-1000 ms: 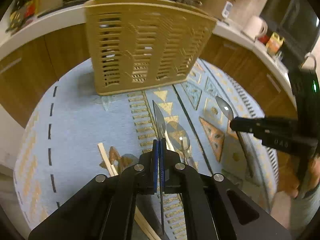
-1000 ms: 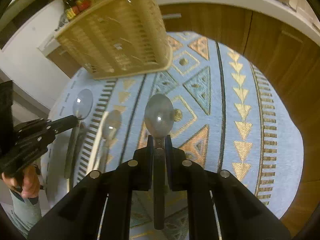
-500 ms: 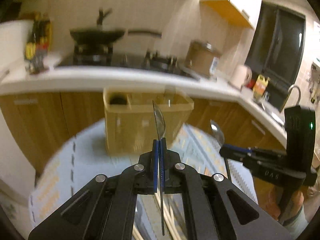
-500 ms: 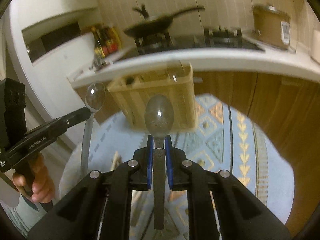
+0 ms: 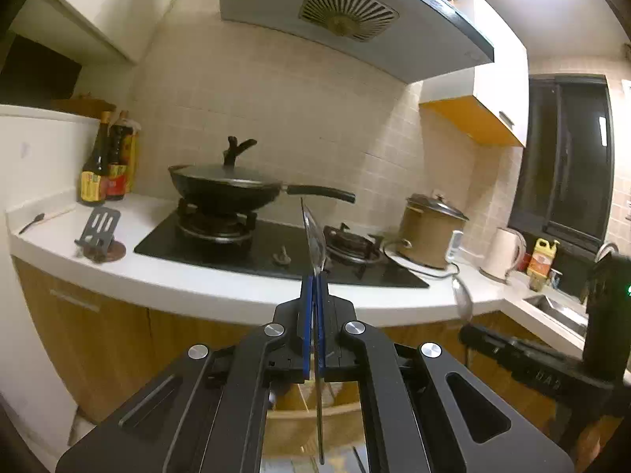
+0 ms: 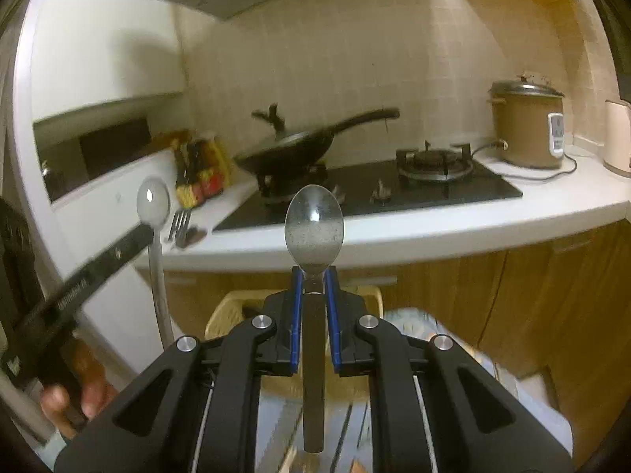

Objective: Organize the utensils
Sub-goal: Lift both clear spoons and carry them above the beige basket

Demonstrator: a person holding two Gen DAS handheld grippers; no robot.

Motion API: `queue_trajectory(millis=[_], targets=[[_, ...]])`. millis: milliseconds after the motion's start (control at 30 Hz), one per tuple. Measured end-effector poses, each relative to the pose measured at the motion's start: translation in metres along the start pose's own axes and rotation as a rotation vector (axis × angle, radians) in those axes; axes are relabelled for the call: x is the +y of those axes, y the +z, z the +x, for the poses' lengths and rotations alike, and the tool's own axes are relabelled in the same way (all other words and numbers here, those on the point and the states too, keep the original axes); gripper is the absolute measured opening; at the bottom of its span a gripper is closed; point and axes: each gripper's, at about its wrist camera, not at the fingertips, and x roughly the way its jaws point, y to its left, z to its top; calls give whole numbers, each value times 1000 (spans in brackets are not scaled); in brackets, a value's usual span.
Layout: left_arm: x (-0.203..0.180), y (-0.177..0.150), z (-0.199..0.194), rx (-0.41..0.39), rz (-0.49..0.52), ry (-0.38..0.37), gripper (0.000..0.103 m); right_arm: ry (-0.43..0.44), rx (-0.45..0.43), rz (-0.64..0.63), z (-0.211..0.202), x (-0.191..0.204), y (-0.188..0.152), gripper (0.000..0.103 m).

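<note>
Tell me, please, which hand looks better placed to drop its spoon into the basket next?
Probably the right: its tongs hold a spoon with the basket just below. The left tongs show only a sliver of it.

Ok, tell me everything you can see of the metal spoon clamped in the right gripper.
The silver metal spoon is clamped in the right gripper, whose blue-padded fingers press its neck just below the oval bowl. The bowl stands up beyond the fingertips, facing the camera, dull and speckled with one bright glint. The flat, straight handle runs back between the black gripper arms to a squared end. In the left wrist view the same spoon shows blurred. Only the pads touch it; a beige slatted basket sits below.
</note>
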Motion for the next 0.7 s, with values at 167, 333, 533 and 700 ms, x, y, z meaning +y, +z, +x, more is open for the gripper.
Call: queue_trajectory(millis=[167,333,533,700], targets=[[9,5,28,-30,-2,32,0,-22,-71,12,21,-5,21,10],[13,-1,50,-54,13,78,0,-68,-119,-19,46,-6,26,10],[17,-17,68,-73,45,140,0,-116,-147,-73,70,-10,11,10],[22,-32,78,-81,61,182,0,-123,-162,-96,80,-14,-4,10]])
